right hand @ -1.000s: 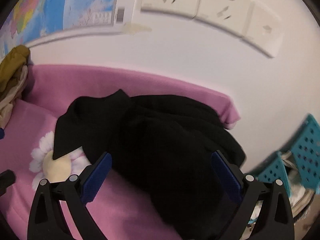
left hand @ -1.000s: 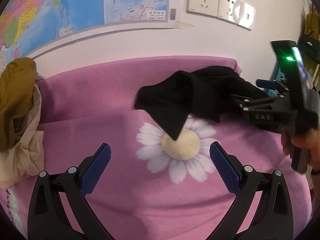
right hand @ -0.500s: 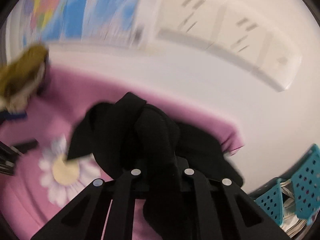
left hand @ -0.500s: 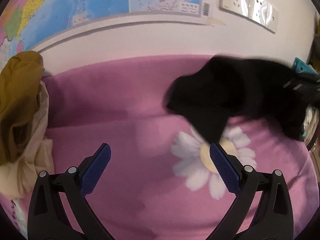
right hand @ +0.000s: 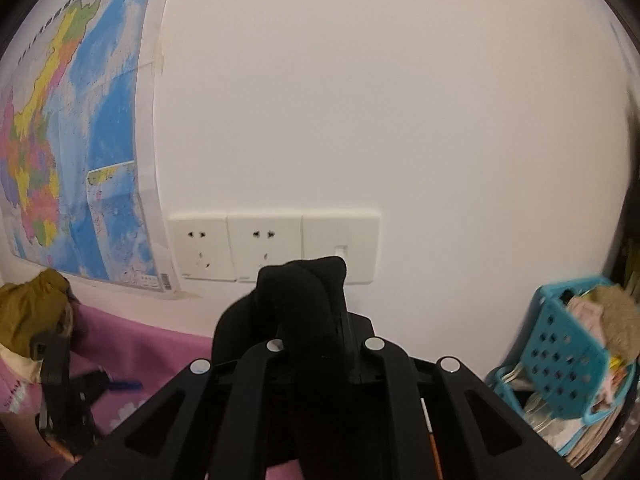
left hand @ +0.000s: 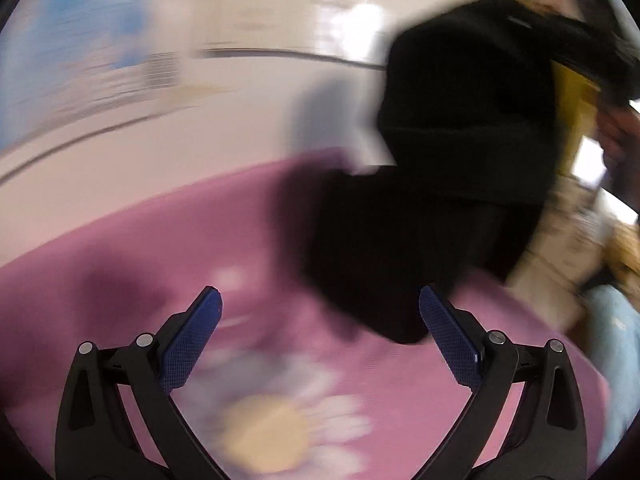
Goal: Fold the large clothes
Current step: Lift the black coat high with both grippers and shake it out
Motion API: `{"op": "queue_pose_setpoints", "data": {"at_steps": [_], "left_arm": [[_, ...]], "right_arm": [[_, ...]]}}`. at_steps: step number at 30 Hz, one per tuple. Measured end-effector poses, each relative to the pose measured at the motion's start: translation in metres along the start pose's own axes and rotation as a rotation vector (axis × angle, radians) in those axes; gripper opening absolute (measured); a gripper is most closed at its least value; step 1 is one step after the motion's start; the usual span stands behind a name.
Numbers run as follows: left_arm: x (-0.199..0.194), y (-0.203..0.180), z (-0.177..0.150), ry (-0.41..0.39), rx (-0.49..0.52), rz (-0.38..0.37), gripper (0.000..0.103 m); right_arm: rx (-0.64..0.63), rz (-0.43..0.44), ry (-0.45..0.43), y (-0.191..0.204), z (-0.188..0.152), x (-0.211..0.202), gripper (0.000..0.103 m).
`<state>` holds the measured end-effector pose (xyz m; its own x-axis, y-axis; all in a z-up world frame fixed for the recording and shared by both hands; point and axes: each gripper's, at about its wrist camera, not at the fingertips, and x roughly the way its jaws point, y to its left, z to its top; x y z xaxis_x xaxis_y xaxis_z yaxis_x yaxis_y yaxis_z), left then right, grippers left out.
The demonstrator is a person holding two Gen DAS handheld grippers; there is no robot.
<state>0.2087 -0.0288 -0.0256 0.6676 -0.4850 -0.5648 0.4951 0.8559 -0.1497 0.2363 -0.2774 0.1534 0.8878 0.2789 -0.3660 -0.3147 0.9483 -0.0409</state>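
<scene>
Two claws are in view, and they stand in different states. The right claw [right hand: 320, 344] is clenched on a bunch of the black garment [right hand: 304, 296]; its jaws have just been closing, and the cloth is pinched between them and sticks out above the tips. In the right wrist view this claw faces the white wall, in front of the wall sockets [right hand: 236, 246], with the map [right hand: 76, 140] on the left and a blue basket [right hand: 560, 344] full of things on the right.

The left claw [left hand: 318, 330] is released: its blue pads [left hand: 192, 340] stand wide apart and nothing is between them. It hangs over the pink cover [left hand: 120, 248] with the daisy print [left hand: 272, 432]. This picture is much blurred. The black garment [left hand: 460, 168] hangs in the air at the upper right, and its lower end comes down just beside the right pad; I cannot tell if it touches the cover. An olive cloth [right hand: 32, 312] lies at the far left of the pink cover.
</scene>
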Motion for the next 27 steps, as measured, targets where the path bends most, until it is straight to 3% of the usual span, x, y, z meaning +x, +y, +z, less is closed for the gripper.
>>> {"op": "queue_pose_setpoints", "data": {"at_steps": [3, 6, 8, 10, 11, 12, 13, 14, 15, 16, 21, 23, 27], "left_arm": [[0.015, -0.024, -0.005, 0.01, 0.094, -0.093, 0.097], [0.031, -0.036, -0.011, 0.055, 0.168, -0.131, 0.097], [0.043, -0.041, -0.008, 0.072, 0.217, -0.065, 0.097], [0.069, -0.039, 0.0, 0.142, 0.204, -0.016, 0.097], [0.083, -0.037, 0.004, 0.176, 0.194, 0.017, 0.091], [0.101, -0.031, 0.011, 0.213, 0.174, 0.06, 0.067], [0.11, -0.029, 0.014, 0.233, 0.155, 0.084, 0.051], [0.123, -0.022, 0.022, 0.256, 0.114, 0.095, 0.024], [0.128, -0.016, 0.028, 0.261, 0.079, 0.096, 0.008], [0.132, -0.006, 0.042, 0.242, 0.021, 0.092, 0.008], [0.118, -0.004, 0.116, 0.07, -0.042, 0.152, 0.005], [0.103, -0.012, 0.149, -0.02, -0.035, 0.189, 0.005], [0.069, -0.03, 0.213, -0.136, -0.051, 0.182, 0.005]], "right_arm": [[0.004, -0.001, 0.008, 0.001, 0.005, -0.001, 0.008], [0.0, -0.004, 0.002, -0.002, 0.007, -0.005, 0.008], [0.004, 0.005, -0.001, -0.004, 0.005, -0.005, 0.008], [0.006, 0.015, -0.007, -0.005, 0.004, -0.006, 0.008], [0.007, 0.014, -0.01, -0.008, 0.003, -0.007, 0.008], [0.006, 0.011, -0.014, -0.01, 0.003, -0.007, 0.008], [0.009, 0.008, -0.014, -0.011, 0.003, -0.007, 0.008], [0.013, 0.001, -0.015, -0.014, 0.004, -0.008, 0.008], [0.018, -0.009, -0.013, -0.017, 0.004, -0.008, 0.008], [0.025, -0.01, -0.011, -0.021, 0.005, -0.01, 0.008], [0.023, -0.085, -0.052, -0.041, 0.026, -0.039, 0.008], [0.01, -0.128, -0.095, -0.045, 0.044, -0.062, 0.008], [-0.024, -0.182, -0.212, -0.041, 0.083, -0.124, 0.008]]}}
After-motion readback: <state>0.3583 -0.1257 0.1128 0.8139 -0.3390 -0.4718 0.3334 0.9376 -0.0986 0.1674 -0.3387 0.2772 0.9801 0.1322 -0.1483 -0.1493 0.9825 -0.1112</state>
